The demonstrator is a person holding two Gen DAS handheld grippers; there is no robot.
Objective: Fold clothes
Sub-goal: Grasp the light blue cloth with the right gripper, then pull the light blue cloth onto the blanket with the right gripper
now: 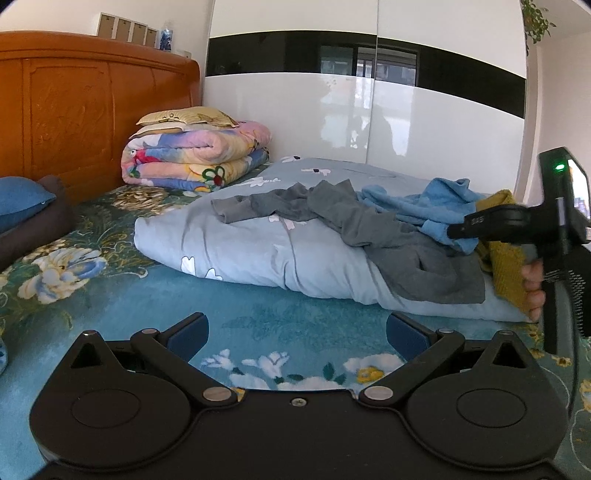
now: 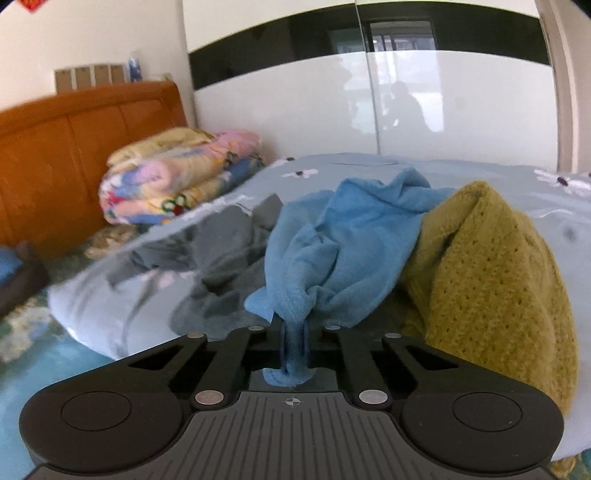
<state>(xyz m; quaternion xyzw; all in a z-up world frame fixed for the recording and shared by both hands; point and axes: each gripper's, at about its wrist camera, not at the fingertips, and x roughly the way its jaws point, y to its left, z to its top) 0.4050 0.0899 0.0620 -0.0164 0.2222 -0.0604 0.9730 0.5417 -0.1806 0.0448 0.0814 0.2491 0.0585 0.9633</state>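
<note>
Orange carved wooden headboard (image 1: 92,110) against cream wall (image 1: 55,14) at bed's head. Glossy white wardrobe doors (image 1: 369,114) with black band along bed's far edge, reflecting daylight. Teal floral bedspread (image 1: 155,295) over mattress.

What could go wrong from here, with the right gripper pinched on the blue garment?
1. The right gripper is shut on only a thin bunched edge of the blue garment; it may slip out when pulled.
2. The blue garment lies against the mustard knit and over the grey garment, so lifting could drag either along.
3. The left gripper is open over the bedspread, holding nothing, so the cloth may come up bunched.
</note>
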